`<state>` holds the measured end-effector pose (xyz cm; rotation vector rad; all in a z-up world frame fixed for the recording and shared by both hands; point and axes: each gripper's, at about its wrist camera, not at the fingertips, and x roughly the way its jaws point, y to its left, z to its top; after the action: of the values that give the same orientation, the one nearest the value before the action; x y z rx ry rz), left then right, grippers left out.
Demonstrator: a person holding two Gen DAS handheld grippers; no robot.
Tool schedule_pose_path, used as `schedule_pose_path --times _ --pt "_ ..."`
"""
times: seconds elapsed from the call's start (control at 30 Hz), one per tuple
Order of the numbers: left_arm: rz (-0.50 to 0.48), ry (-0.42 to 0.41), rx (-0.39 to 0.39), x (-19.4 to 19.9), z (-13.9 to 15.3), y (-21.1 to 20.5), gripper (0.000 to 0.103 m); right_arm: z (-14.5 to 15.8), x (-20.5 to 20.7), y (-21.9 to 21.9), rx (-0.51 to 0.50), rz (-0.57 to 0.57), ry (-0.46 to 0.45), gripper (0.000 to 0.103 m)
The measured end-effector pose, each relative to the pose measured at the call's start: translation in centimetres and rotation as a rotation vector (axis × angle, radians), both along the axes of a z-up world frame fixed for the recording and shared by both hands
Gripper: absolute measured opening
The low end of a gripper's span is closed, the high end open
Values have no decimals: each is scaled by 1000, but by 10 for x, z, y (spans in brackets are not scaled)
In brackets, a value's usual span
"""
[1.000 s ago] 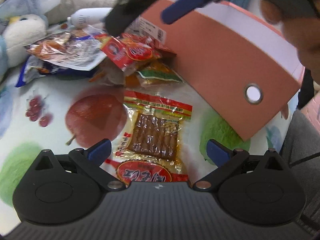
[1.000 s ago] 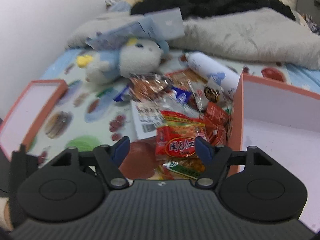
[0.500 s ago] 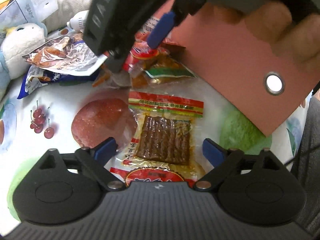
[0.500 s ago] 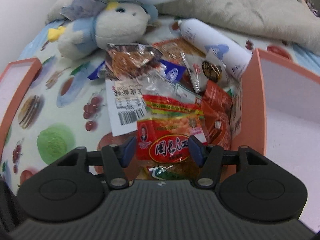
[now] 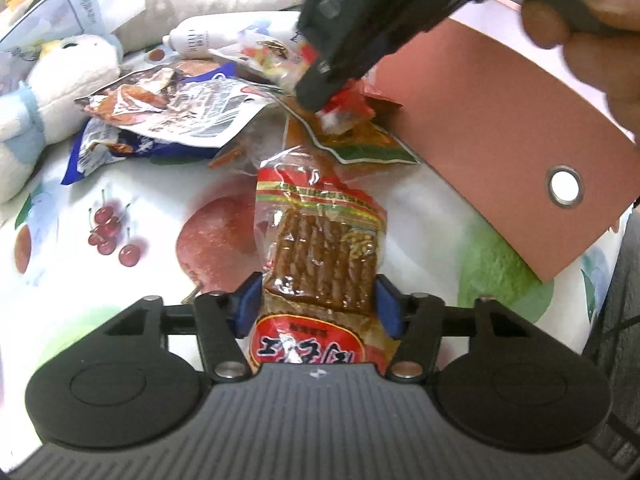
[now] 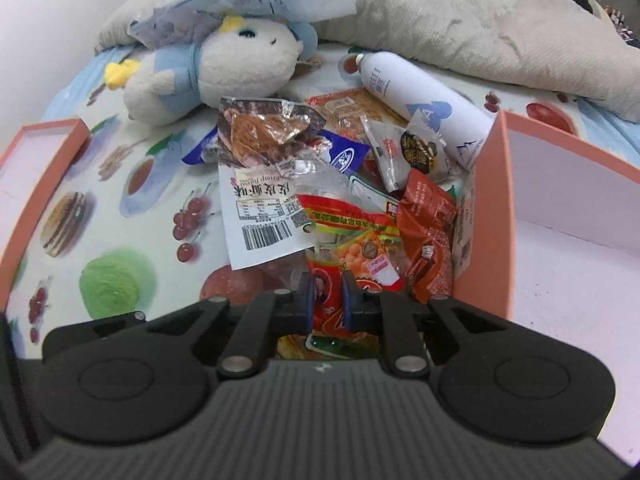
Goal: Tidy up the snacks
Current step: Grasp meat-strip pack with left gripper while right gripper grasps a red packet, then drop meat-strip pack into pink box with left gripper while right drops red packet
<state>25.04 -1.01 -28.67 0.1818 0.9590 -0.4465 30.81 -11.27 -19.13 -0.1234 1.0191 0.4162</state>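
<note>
My left gripper (image 5: pixel 318 304) is shut on a clear red-edged packet of brown snack sticks (image 5: pixel 324 256), which buckles between the blue pads. My right gripper (image 6: pixel 326 304) is shut on a red and yellow snack packet (image 6: pixel 352 248) at the near edge of a snack pile (image 6: pixel 304 168); it also shows from above in the left wrist view (image 5: pixel 340 60). The salmon box (image 5: pixel 500 140) stands just right of both grippers, its white inside showing in the right wrist view (image 6: pixel 568 232).
A white spray can (image 6: pixel 424 100) and a white-and-blue plush toy (image 6: pixel 216 72) lie behind the pile. A grey blanket (image 6: pixel 480 24) runs along the back. The box lid (image 6: pixel 24 172) lies at the far left on the fruit-print cloth (image 6: pixel 120 208).
Both grippers closed from open. The left pinched the stick packet, which crumpled upward. The right came down into the pile and closed on the red and yellow packet.
</note>
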Motion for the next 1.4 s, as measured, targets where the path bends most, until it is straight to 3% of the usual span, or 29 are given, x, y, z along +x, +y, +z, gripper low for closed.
schedule_pose_path --times 0.43,0.87,1.1,1.4 --pt "240 72 -118 -38 16 40 61 24 -44 -13 98 -9 -24 17" --pt "449 76 -190 -85 34 58 61 24 -100 -28 188 -43 -21 17" --pt "531 57 -234 -102 54 66 61 23 -128 -38 180 -80 -56 17" --pt "547 16 -261 -112 90 63 61 29 -150 -46 203 -108 -73 17"
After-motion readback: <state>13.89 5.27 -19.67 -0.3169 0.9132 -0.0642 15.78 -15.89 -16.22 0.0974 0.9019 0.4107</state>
